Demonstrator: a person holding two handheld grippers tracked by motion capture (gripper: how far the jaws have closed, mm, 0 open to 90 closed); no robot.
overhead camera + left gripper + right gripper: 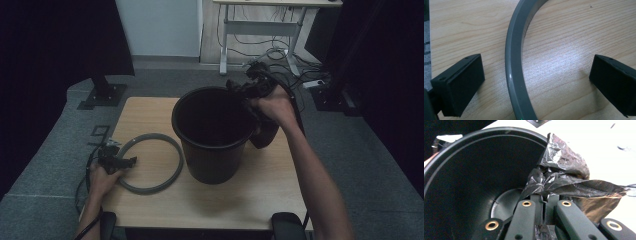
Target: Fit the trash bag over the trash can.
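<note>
Black bucket (214, 135) centre of wooden table (270, 185), no readable label, right gripper (543, 202) clamped on crumpled black plastic bag (564, 177) at bucket's upper-right rim, left gripper (536, 80) wide, straddling grey ring (515, 75) lower left.

From my screen, the black bag (564, 180) is cut off at the bottom edge of the right gripper view, so I cannot tell how long it is. In the high view the right gripper (257, 87) is dark against the bin (212, 150), and I cannot separate its jaws there. The grey ring (515, 75) leaves the left gripper view at top and bottom. The 2 fingers (459, 87) of the left gripper (536, 82) are cut by the edges.
</note>
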